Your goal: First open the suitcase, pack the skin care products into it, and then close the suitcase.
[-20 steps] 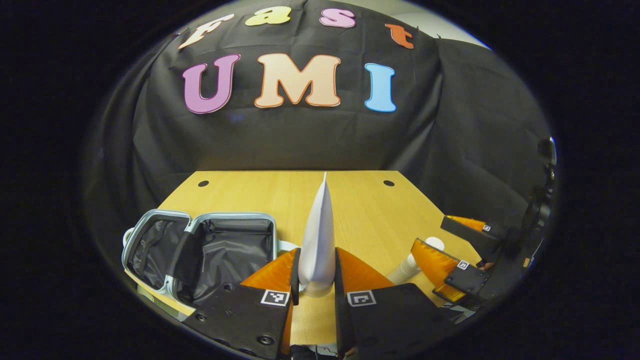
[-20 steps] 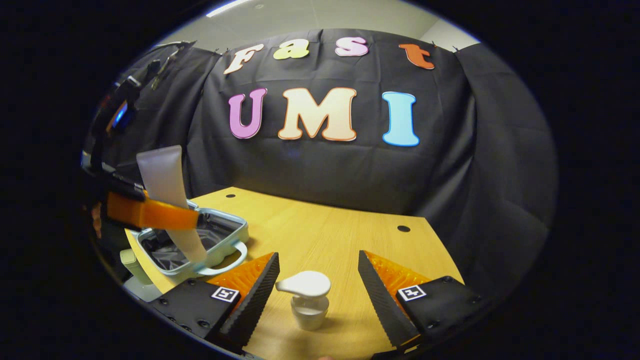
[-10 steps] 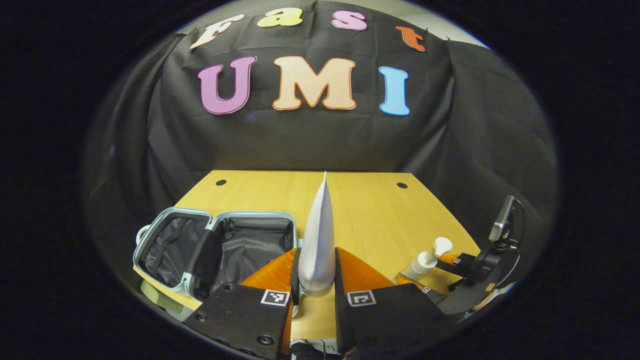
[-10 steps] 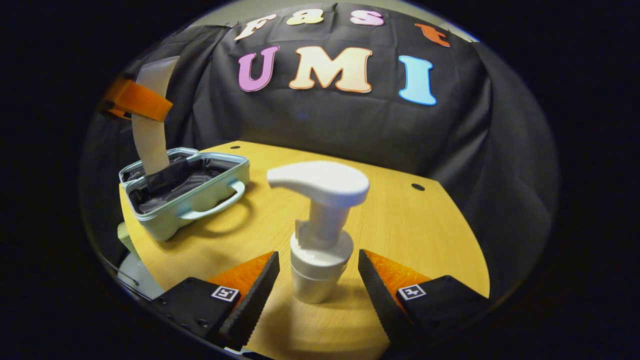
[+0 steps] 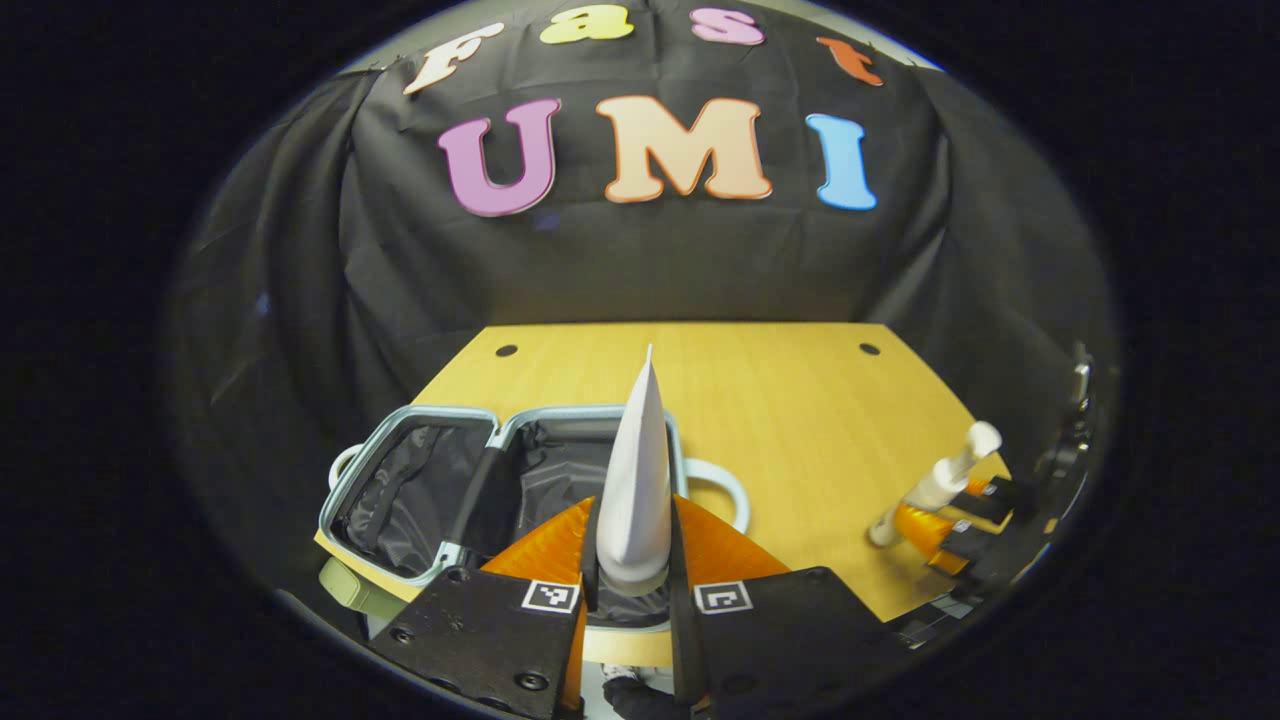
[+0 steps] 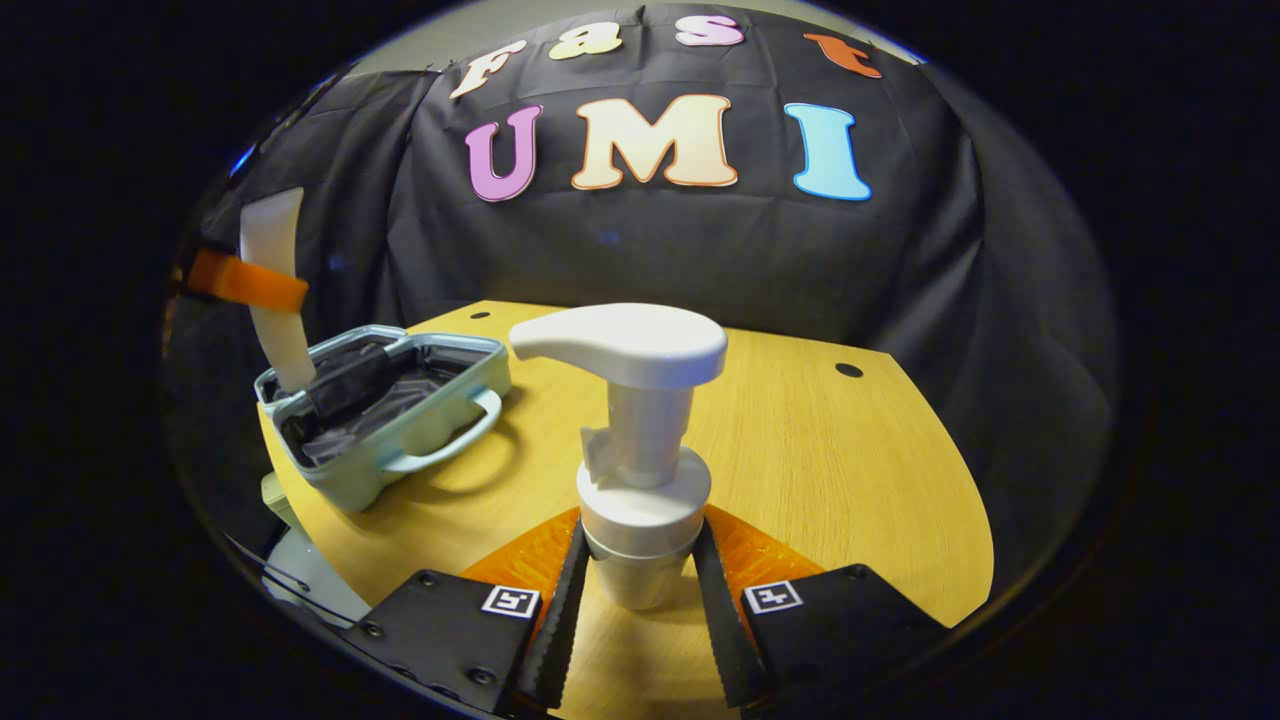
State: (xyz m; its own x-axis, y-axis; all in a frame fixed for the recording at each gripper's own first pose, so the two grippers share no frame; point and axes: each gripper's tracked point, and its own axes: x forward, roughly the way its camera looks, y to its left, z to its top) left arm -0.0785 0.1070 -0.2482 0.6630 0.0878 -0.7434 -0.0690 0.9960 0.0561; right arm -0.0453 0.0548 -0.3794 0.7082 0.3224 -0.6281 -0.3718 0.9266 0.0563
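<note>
Table (image 5: 760, 400): light wood top, grain running toward the wall, rounded front corners in the right gripper view. Two dark round holes near its far edge, one left (image 5: 506, 351), one right (image 5: 869, 349). Black cloth (image 5: 640, 260) hangs directly behind the table as the back wall and wraps round both sides of it, creased and folded, loosest at the left. Above the cloth, a strip of pale ceiling (image 6: 420, 45) shows. Light is even and dim; soft shadows fall on the table top toward its near edge.
</note>
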